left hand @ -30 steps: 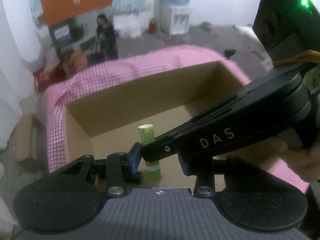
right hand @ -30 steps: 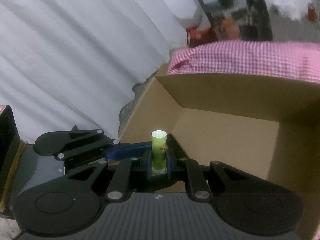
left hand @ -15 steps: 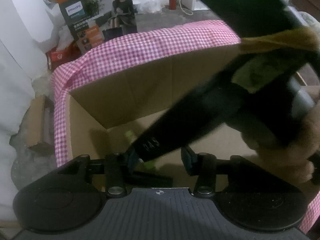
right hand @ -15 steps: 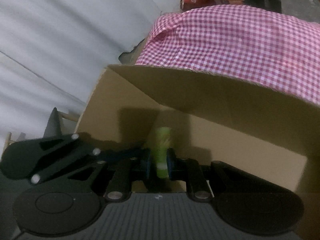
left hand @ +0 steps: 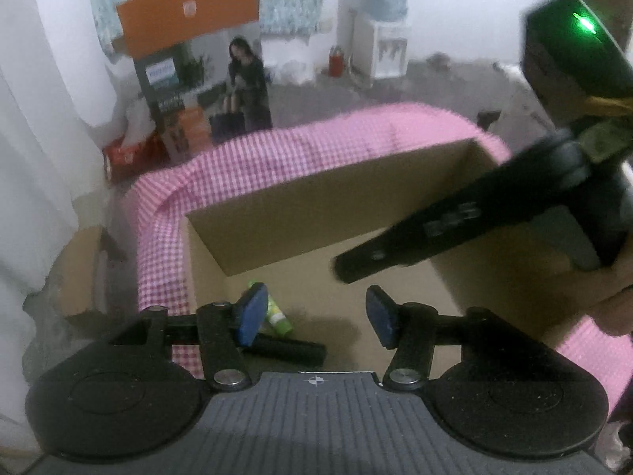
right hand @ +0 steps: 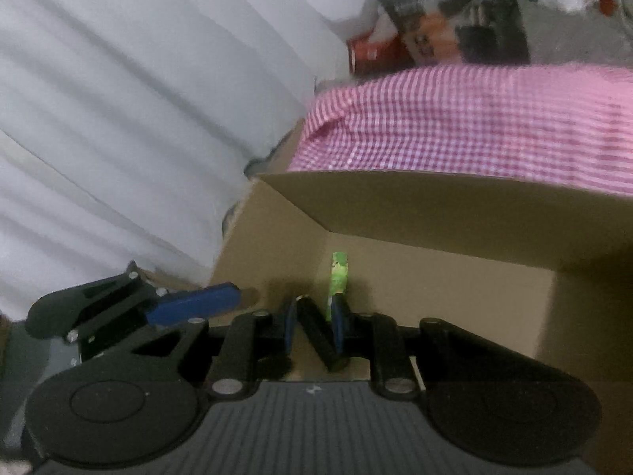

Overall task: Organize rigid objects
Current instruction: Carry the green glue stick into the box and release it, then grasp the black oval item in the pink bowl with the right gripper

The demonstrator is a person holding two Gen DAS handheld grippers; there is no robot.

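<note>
White curtain folds and a cluttered room w/ a water dispenser form the backdrop; a pink-and-white checked cloth (left hand: 300, 158) drapes the rim of an open brown cardboard box (left hand: 316, 206), seen from both wrist views.

Task objects: one small green cylindrical tube (left hand: 277, 314) lies on its side on the box floor, near the left corner; beside it lies one black elongated bar-like object (left hand: 289, 350), touching or nearly touching the tube. In the right wrist view the tube (right hand: 338, 277) sits just beyond the fingertips, and the black object (right hand: 322, 336) lies in the gap betw. them.

Grippers: left gripper (left hand: 314, 316) is wide open, holding nothing, poised over the near edge of the box. Right gripper (right hand: 312, 330) has its jaws a moderate way apart, approx. parted enough for the tube, and grips nothing as far as can be seen; it hangs over the box interior.

Step in hand (judgement): release of the tube into the box appears done, so the right gripper should lift straight up and out w/o nudging the tube or black object, keeping clear of the left gripper's fingers close by.

Count: boxes 1; cloths 1; green tubes 1; black objects 1; grippers 2.
</note>
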